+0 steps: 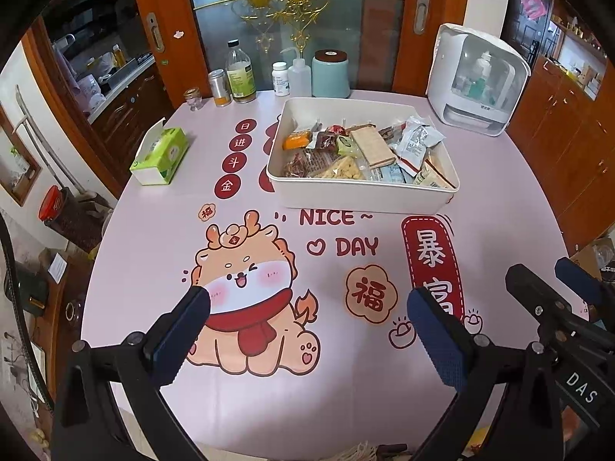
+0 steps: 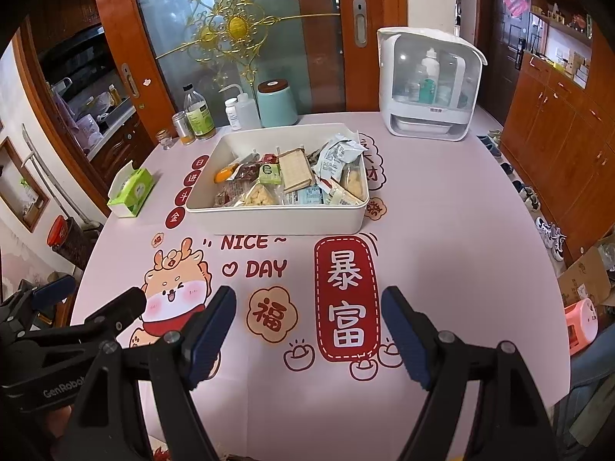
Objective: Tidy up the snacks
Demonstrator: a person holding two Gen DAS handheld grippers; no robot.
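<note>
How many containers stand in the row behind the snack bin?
6, left to right: small glass jar, metal can, glass bottle, white pill bottle, squeeze bottle, teal canister. None seems hidden.

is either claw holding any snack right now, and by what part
Nothing is held. The left claw and right claw are both open and empty above the table; the snacks sit in the white bin.
</note>
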